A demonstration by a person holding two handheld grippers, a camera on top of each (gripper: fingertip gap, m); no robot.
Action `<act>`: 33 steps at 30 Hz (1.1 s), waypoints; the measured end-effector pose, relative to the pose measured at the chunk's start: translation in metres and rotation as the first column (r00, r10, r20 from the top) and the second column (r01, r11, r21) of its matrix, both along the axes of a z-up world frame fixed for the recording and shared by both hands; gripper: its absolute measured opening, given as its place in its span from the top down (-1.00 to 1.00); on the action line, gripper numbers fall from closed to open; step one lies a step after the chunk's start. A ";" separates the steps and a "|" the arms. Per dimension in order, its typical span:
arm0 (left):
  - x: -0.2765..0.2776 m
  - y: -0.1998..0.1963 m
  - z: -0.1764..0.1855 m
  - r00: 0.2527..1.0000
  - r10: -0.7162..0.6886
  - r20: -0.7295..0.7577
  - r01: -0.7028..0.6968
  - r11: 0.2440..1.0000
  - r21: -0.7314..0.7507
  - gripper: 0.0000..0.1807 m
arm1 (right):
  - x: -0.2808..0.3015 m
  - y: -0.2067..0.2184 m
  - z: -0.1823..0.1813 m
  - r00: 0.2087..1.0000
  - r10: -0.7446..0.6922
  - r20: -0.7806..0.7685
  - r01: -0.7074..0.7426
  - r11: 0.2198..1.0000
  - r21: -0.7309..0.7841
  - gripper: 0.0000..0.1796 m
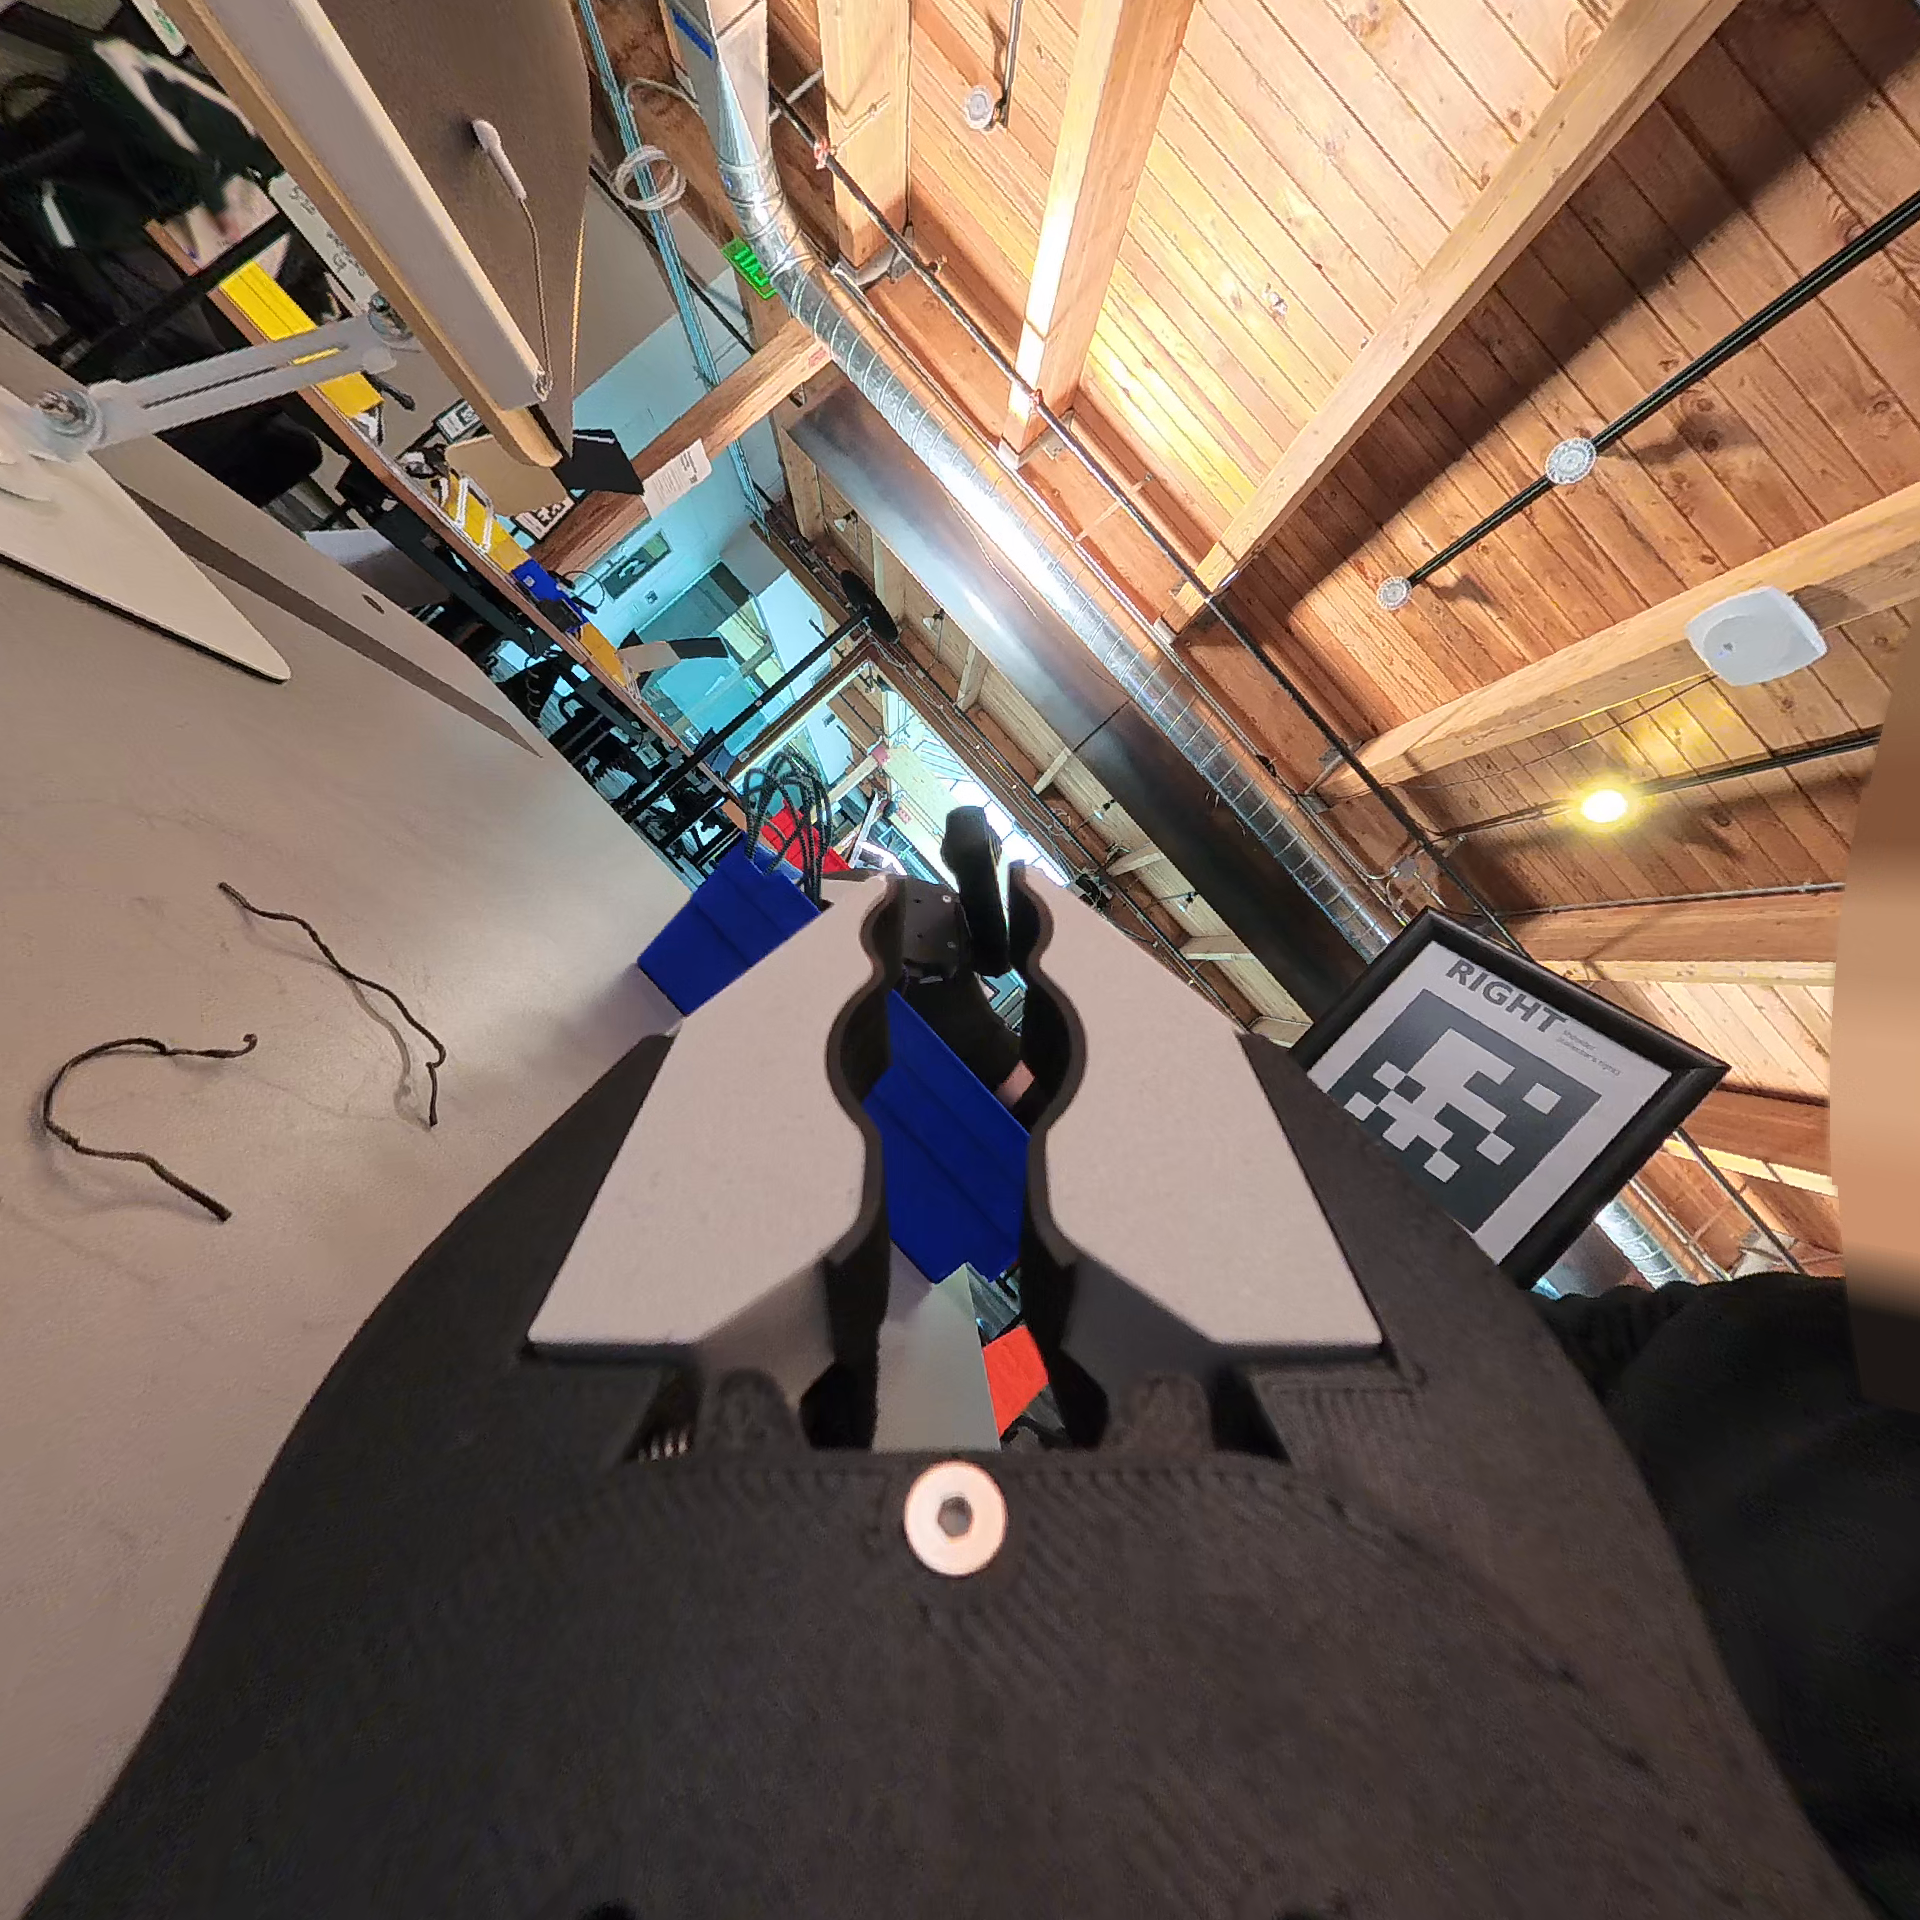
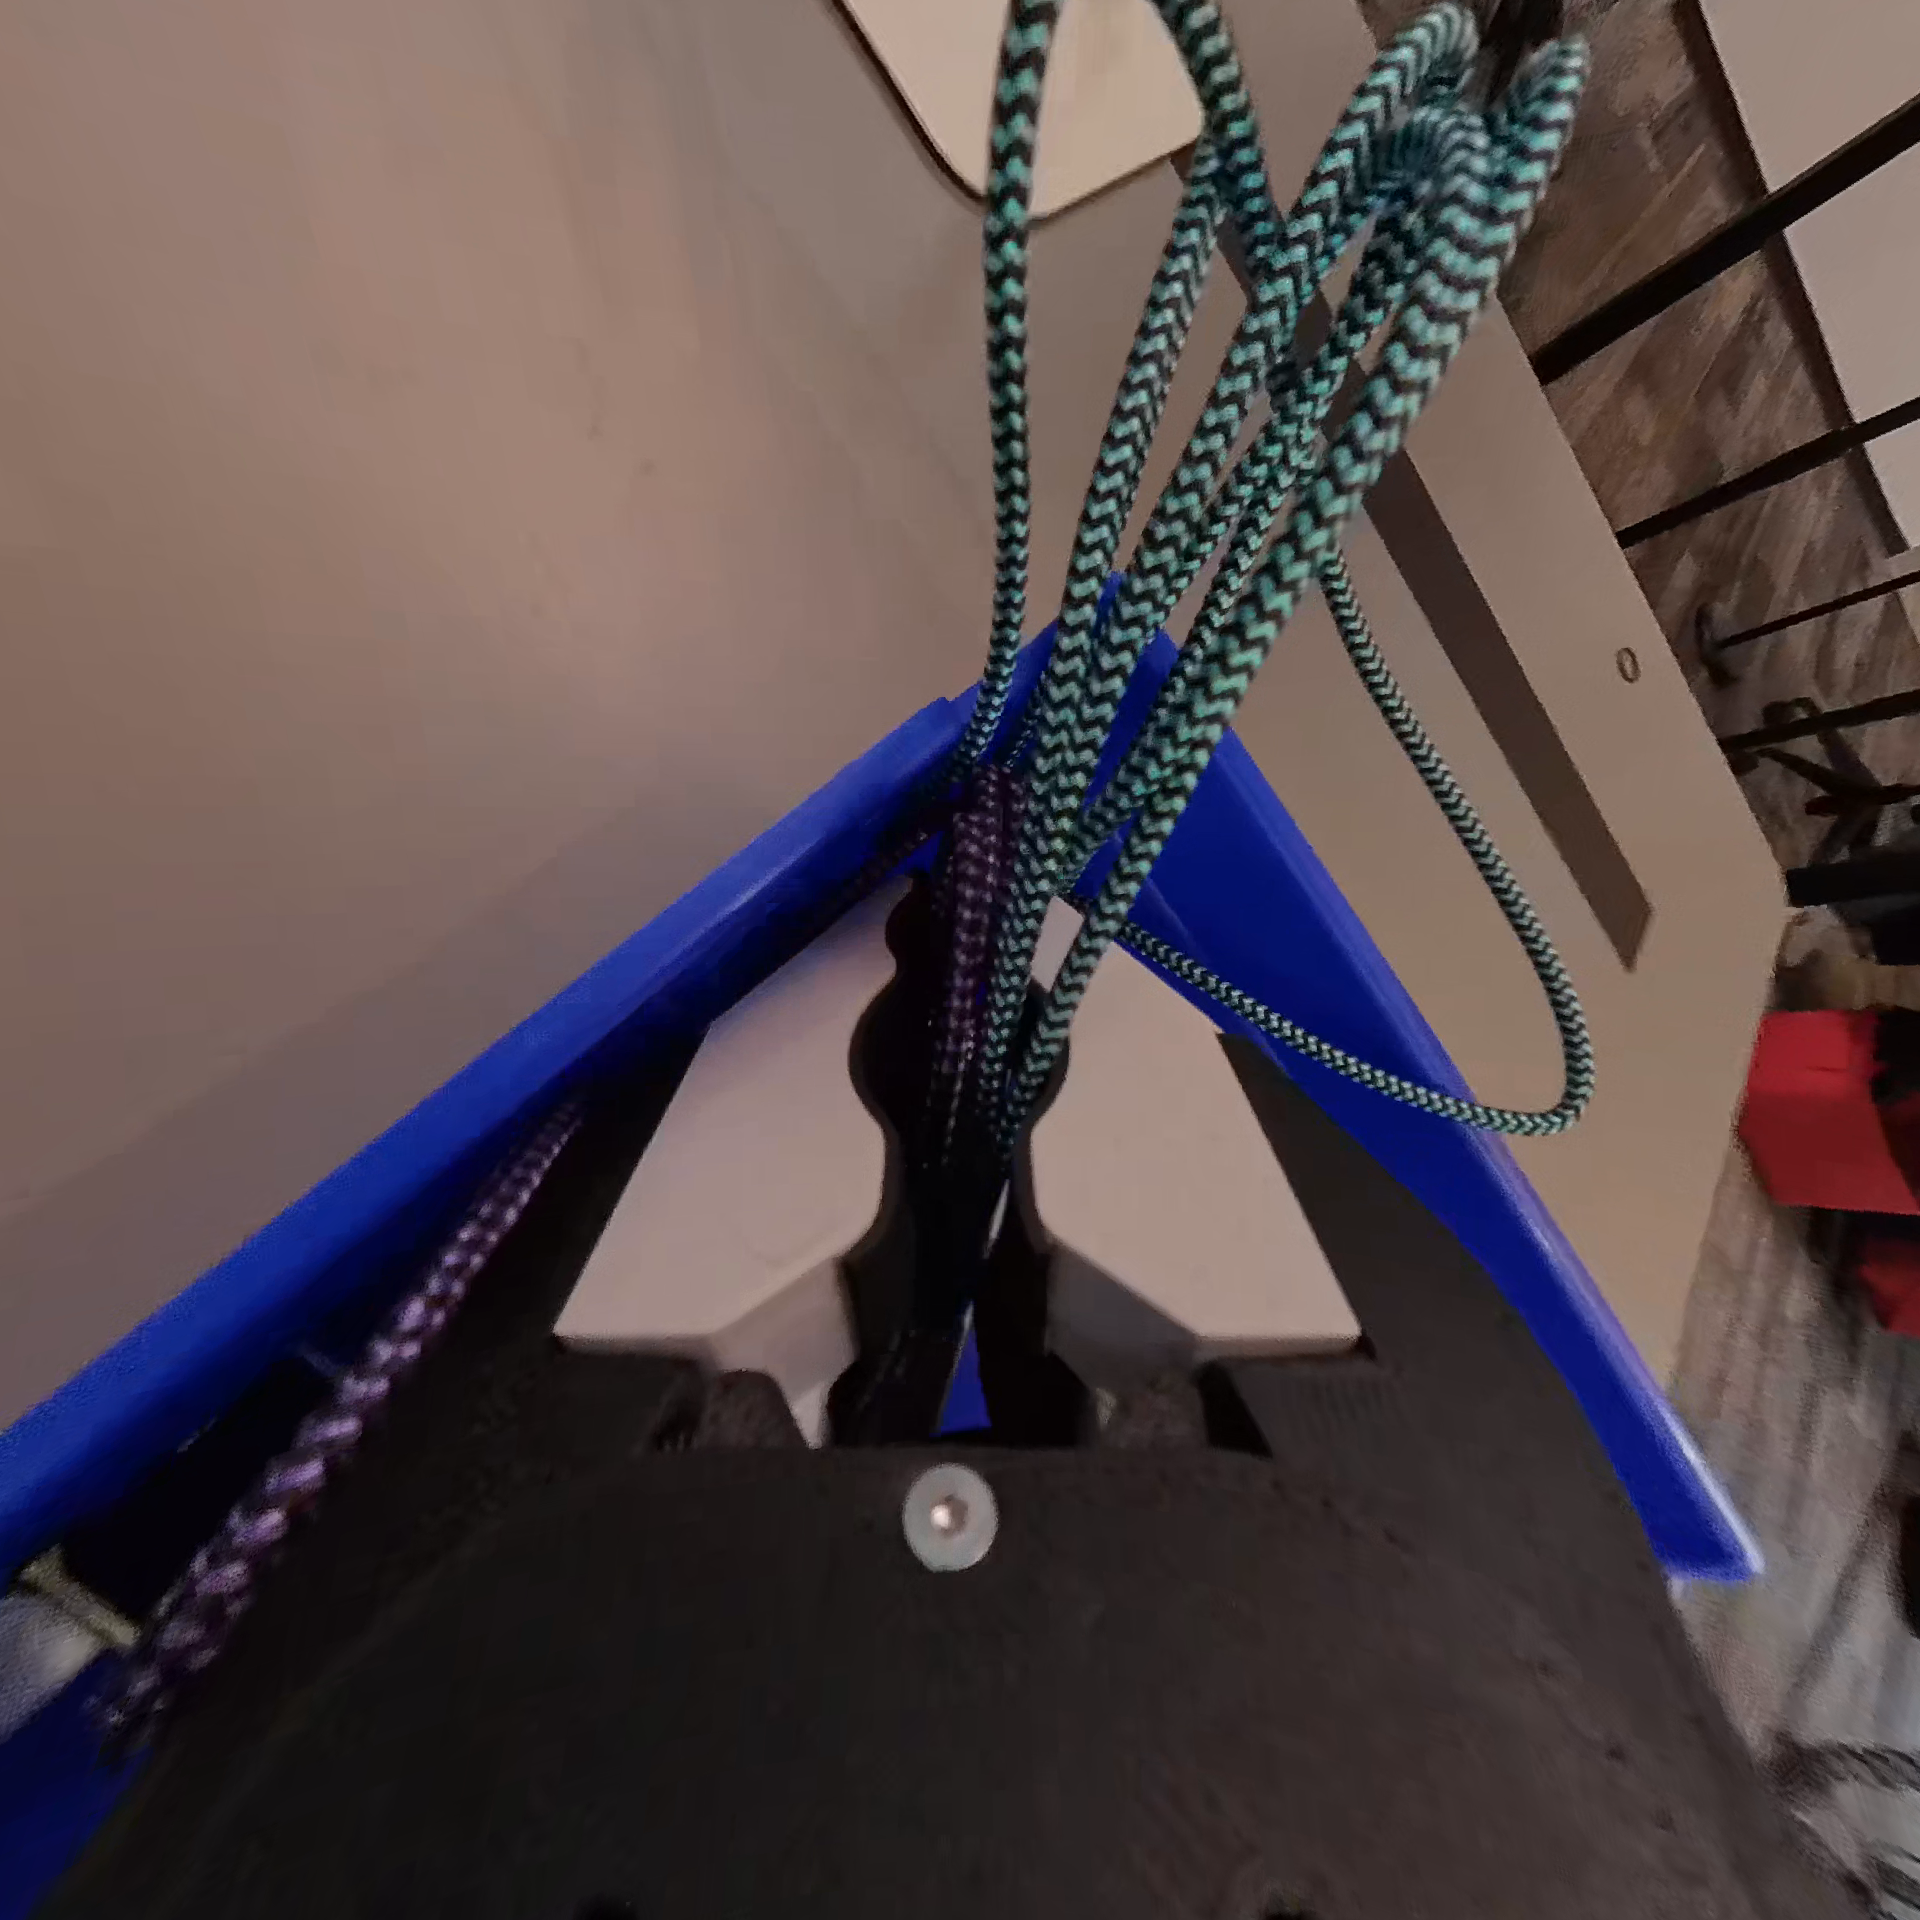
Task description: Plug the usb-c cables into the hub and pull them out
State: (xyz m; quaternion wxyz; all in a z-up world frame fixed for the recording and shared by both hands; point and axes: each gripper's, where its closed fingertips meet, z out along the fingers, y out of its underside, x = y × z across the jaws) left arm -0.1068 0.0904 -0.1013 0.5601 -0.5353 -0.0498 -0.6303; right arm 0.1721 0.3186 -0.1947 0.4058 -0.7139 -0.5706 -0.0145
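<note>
In the right wrist view, several green-and-black braided cables hang down through notches in a blue holder and run between my right gripper's jaws, which are closed on the bundle. A purple braided cable lies along the holder's left wall. In the left wrist view my left gripper has its jaws a narrow gap apart, and the blue holder shows through the gap. I cannot tell whether it is gripped. The right gripper's tag plate is just beyond. The hub is not clearly visible.
The beige table carries two loose dark wire scraps. A white board lies at the far side. A red box stands off to the right. A dark sleeve is at the right edge.
</note>
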 end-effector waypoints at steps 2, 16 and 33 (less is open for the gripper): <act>0.000 0.000 0.000 1.000 -0.002 0.001 0.002 1.000 0.000 0.81 | -0.009 -0.003 0.000 0.998 0.004 -0.055 -0.007 0.999 -0.044 0.90; 0.001 0.001 -0.001 1.000 0.000 -0.007 0.000 1.000 -0.007 0.78 | -0.010 -0.028 0.032 0.987 0.033 0.160 0.001 0.979 -0.204 0.14; 0.042 -0.019 0.051 0.935 0.033 -0.353 -0.012 0.998 0.061 0.79 | -0.051 -0.132 0.166 0.984 0.125 -0.126 -0.127 0.992 -0.011 0.48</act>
